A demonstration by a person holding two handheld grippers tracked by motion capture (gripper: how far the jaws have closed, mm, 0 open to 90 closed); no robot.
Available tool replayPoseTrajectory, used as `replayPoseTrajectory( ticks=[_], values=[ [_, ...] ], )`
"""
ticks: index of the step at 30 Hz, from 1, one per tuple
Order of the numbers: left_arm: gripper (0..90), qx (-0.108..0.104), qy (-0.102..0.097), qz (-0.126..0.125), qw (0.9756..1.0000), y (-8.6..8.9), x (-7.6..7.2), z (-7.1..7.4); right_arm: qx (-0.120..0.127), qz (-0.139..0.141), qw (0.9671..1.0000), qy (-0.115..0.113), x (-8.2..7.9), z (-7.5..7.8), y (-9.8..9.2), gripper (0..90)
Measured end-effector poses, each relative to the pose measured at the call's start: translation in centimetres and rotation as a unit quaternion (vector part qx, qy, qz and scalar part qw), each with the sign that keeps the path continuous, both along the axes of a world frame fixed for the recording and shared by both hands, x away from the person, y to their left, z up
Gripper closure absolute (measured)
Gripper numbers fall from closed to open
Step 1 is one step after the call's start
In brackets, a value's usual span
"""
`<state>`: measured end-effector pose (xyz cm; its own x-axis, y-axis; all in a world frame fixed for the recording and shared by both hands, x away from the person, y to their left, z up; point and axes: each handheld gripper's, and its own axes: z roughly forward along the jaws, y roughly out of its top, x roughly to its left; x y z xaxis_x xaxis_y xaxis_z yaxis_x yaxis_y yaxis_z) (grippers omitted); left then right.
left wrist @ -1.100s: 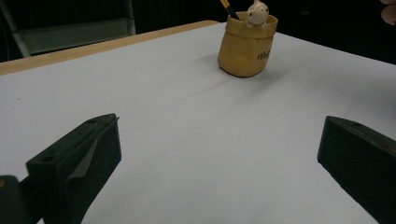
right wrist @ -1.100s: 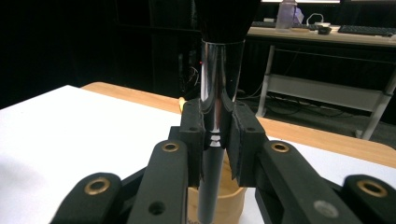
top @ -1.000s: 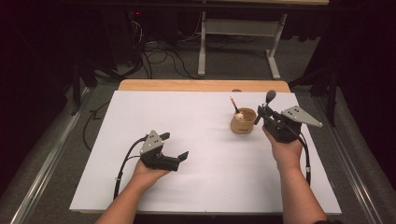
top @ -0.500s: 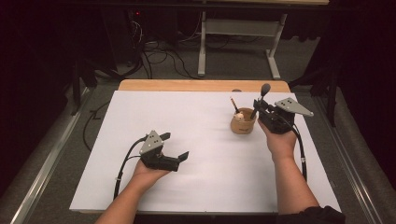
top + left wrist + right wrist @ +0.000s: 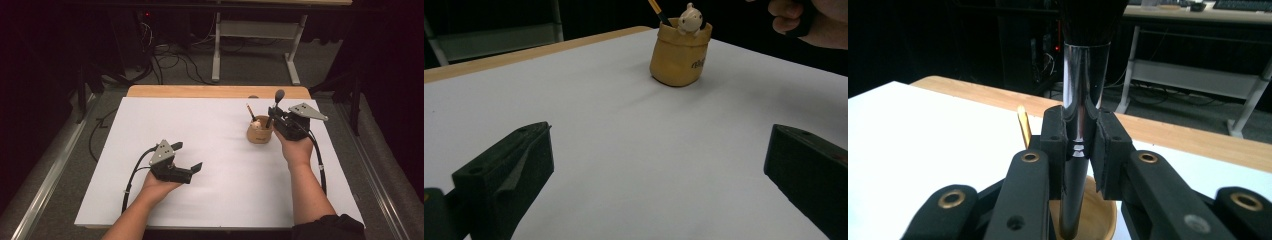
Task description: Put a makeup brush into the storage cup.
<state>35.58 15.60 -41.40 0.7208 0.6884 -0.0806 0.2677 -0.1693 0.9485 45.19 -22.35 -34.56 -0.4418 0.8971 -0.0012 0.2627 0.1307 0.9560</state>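
The right gripper view shows the right gripper [image 5: 1079, 142] clamped on a make-up brush [image 5: 1083, 100]: the two black jaws press the shiny silver handle from either side, the brush stands upright with its dark bristles at twelve o'clock, and its lower end reaches down into the mouth of the tan cup [image 5: 1095, 212] directly beneath. A yellow pencil [image 5: 1023, 125] pokes up at about ten o'clock from the jaws.

In the high view the right gripper [image 5: 274, 119] sits just at three o'clock of the cup [image 5: 260, 133], held by the person's right hand [image 5: 296, 147], the brush [image 5: 276, 102] rising above it. The cup stands on the white table sheet [image 5: 210, 130], in its right half (the pencil and a small pale figure stick out of it).

The left gripper [image 5: 187, 159] rests low in the left hand [image 5: 157, 185] around seven o'clock from the cup, well apart from it. In the left gripper view its jaws stand wide apart with nothing between them, the cup [image 5: 679, 52] ahead at twelve o'clock.
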Motion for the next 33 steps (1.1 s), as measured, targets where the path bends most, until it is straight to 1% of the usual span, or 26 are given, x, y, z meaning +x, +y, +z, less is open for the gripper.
replayPoseTrajectory(
  ticks=[3, 4, 6, 11, 20, 23, 25, 29, 31, 32, 33],
  values=[
    [0.1, 0.0, -0.001, -0.001, 1.0, 0.0, 0.0, 0.0, 0.002, 0.001, 1.0, 0.004, 0.2, -0.3, 0.0, 79.8],
    [0.1, -0.001, -0.001, -0.001, 1.0, 0.0, 0.0, 0.0, 0.005, -0.002, 0.9999, 0.011, 0.2, -0.4, 0.0, 79.8],
    [0.1, 0.0, -0.001, -0.001, 1.0, 0.0, 0.0, 0.0, -0.001, 0.002, 0.9999, 0.012, 0.4, -0.6, 0.1, 79.8],
    [0.1, -0.002, -0.001, 0.0, 1.0, 0.1, 0.0, 0.1, 0.003, 0.002, 0.9998, 0.022, 0.6, -1.2, 0.2, 79.6],
    [0.1, -0.002, -0.002, -0.001, 1.0, 0.1, -0.1, 0.1, -0.001, -0.002, 0.9992, 0.041, 0.8, -2.4, -0.1, 79.6],
    [0.1, -0.001, -0.002, -0.001, 1.0, 0.0, -0.1, 0.1, -0.005, 0.0, 0.9991, 0.042, 0.7, -2.5, -0.2, 79.6],
    [0.1, 0.0, -0.001, -0.002, 1.0, 0.0, -0.1, 0.1, -0.003, -0.001, 0.9992, 0.041, 0.7, -2.6, -0.3, 79.6],
    [0.1, 0.0, -0.001, -0.002, 1.0, 0.0, 0.0, 0.0, -0.003, -0.005, 0.9988, 0.048, 0.8, -2.7, -0.5, 79.5],
    [0.1, 0.0, -0.001, -0.003, 1.0, 0.0, 0.0, 0.0, 0.001, -0.004, 0.999, 0.045, 0.8, -2.6, -0.6, 79.1],
    [0.1, 0.0, -0.001, -0.002, 1.0, 0.0, 0.0, 0.0, 0.004, -0.003, 0.999, 0.044, 0.9, -2.5, -0.6, 77.9],
    [0.1, 0.0, -0.001, -0.002, 1.0, 0.0, 0.0, 0.0, 0.009, -0.004, 0.999, 0.043, 0.8, -2.3, -0.6, 73.3]
  ],
)
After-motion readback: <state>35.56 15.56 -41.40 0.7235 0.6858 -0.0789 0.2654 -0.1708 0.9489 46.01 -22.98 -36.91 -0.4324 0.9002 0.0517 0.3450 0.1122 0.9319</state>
